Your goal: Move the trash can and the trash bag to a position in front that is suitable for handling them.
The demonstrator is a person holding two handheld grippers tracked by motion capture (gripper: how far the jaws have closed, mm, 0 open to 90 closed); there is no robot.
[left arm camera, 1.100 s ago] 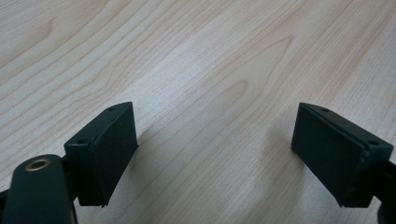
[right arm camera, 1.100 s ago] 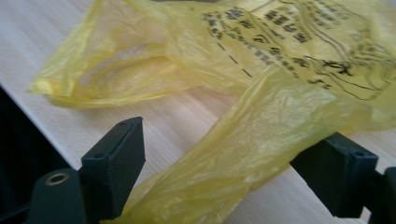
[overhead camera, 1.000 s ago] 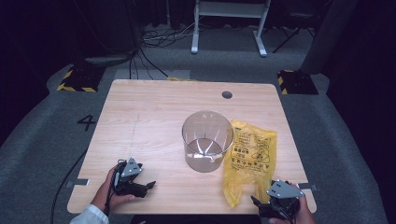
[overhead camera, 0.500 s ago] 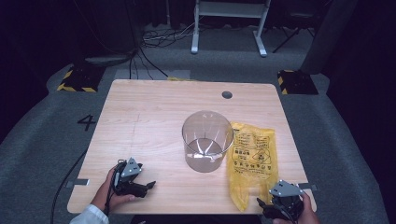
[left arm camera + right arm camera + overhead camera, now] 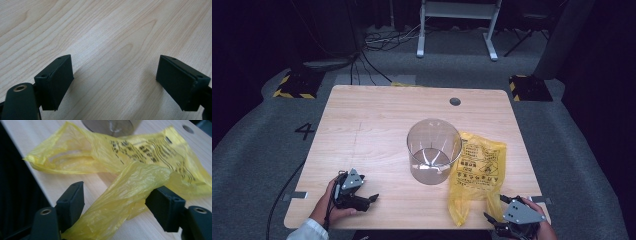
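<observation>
Yellow bag (image 5: 130,185) corner between closing right tongs (image 5: 117,205), tip cut off below

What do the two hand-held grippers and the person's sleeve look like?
Each hand-held gripper is black with two flat, rectangular black jaws fixed by small screws. The left hand-held gripper carries a grey three-cornered plate on top, and a black cable trails from it off the table edge. The right hand-held gripper has the same grey plate. A white sleeve covers the left forearm.
</observation>
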